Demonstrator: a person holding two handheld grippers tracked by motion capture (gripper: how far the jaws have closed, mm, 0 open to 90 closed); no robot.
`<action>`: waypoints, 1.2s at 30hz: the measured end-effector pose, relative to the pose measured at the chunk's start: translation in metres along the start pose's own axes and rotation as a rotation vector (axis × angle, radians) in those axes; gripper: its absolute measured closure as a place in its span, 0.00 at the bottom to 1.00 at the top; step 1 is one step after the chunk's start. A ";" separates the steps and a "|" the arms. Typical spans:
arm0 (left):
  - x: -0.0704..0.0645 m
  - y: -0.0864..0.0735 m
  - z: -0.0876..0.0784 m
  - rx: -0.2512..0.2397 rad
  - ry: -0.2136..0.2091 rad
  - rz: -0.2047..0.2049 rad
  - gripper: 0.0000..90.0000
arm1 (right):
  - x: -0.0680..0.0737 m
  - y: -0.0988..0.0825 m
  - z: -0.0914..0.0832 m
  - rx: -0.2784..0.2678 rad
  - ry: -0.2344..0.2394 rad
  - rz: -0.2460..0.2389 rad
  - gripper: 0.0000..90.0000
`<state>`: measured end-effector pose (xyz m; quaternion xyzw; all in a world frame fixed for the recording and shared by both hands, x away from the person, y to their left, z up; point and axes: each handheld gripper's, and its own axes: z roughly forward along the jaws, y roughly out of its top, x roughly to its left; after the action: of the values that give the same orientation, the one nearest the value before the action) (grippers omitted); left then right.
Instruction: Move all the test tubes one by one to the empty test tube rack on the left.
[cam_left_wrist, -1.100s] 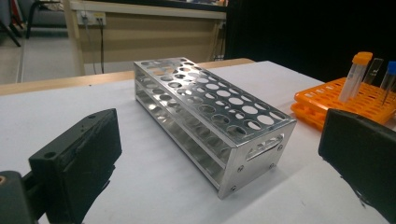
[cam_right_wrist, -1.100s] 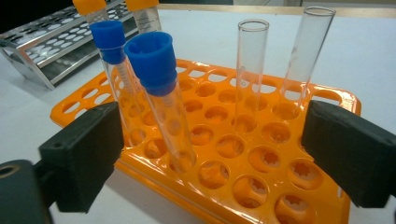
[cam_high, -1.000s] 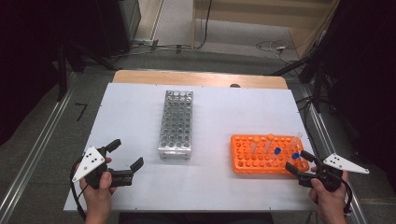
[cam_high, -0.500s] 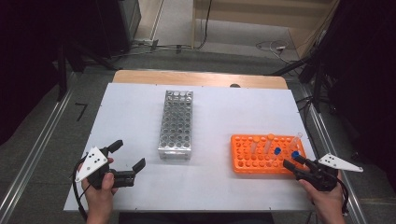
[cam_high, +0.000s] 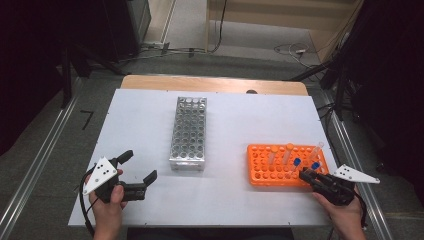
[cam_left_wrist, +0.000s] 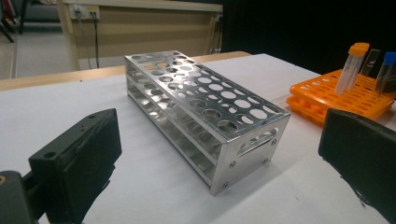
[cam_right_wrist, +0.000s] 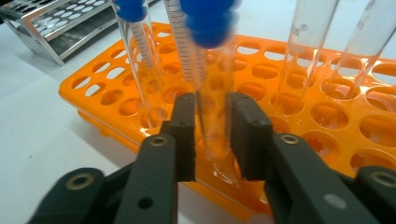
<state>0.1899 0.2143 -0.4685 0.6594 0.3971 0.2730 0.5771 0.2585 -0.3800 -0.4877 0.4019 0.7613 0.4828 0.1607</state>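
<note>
Right gripper (cam_right_wrist: 211, 135): my jaws have just been closing — pads now clamp the clear blue-capped plastic tube (cam_right_wrist: 212, 84), standing in the near row of the orange plastic tube rack (cam_right_wrist: 107, 100) on the white bench (cam_high: 225, 125).
Left gripper (cam_high: 136, 171): jaws wide, empty.
Risk: tilted lift — tube snags its hole, rack drags.
Hidden: tube's tip, contents blurred.
</note>
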 end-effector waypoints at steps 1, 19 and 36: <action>0.000 0.000 0.000 0.000 0.000 0.000 0.00 | 0.000 0.000 0.000 0.000 -0.003 -0.002 0.81; -0.006 0.002 0.001 -0.005 -0.019 0.003 0.00 | 0.014 0.015 -0.030 -0.051 -0.001 -0.026 0.83; -0.028 0.015 0.011 0.010 -0.070 0.022 0.00 | 0.063 0.035 -0.008 -0.013 0.125 -0.099 0.83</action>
<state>0.1868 0.1846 -0.4533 0.6759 0.3708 0.2541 0.5840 0.2299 -0.3294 -0.4443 0.3317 0.7858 0.5032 0.1391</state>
